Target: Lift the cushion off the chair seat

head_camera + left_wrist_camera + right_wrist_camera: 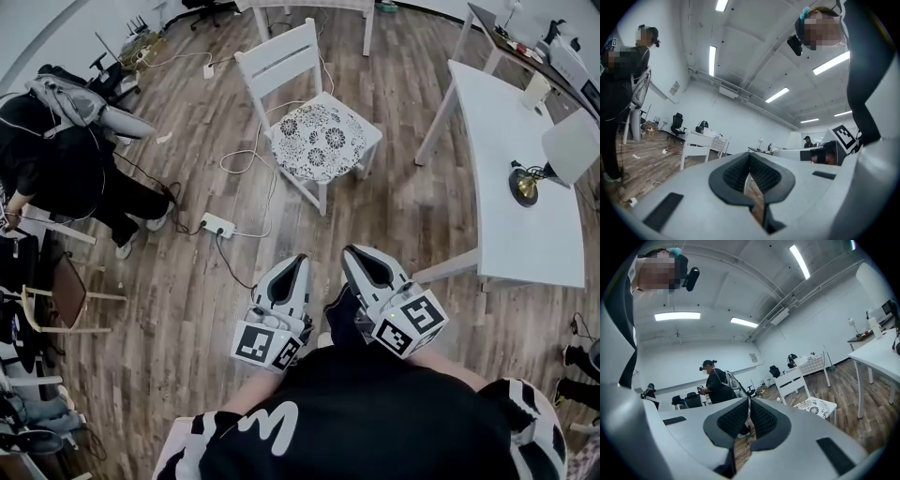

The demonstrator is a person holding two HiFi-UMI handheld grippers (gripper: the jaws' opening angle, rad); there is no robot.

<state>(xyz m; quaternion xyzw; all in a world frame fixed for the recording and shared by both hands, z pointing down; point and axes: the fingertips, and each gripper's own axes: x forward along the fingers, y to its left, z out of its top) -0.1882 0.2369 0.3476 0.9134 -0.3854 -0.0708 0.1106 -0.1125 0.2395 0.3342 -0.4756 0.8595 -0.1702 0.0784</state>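
In the head view, the left gripper (299,262) and the right gripper (351,252) are held side by side, both pointed towards the white chair (281,58). The patterned cushion (319,141) is seen lying on the chair seat, well ahead of both grippers and untouched. A white table (511,206) stands to the right of the right gripper, and a power strip (217,224) lies on the wooden floor (187,300) ahead and left of the left gripper.

In the left gripper view, the left gripper's (749,172) jaws are pressed together with nothing between them. The right gripper's marker cube (844,136) is seen off to its right.

In the right gripper view, the right gripper's (749,414) jaws are likewise closed on nothing. The cushion (814,407) is seen ahead and to the right on the chair (793,380), well apart from the jaws.
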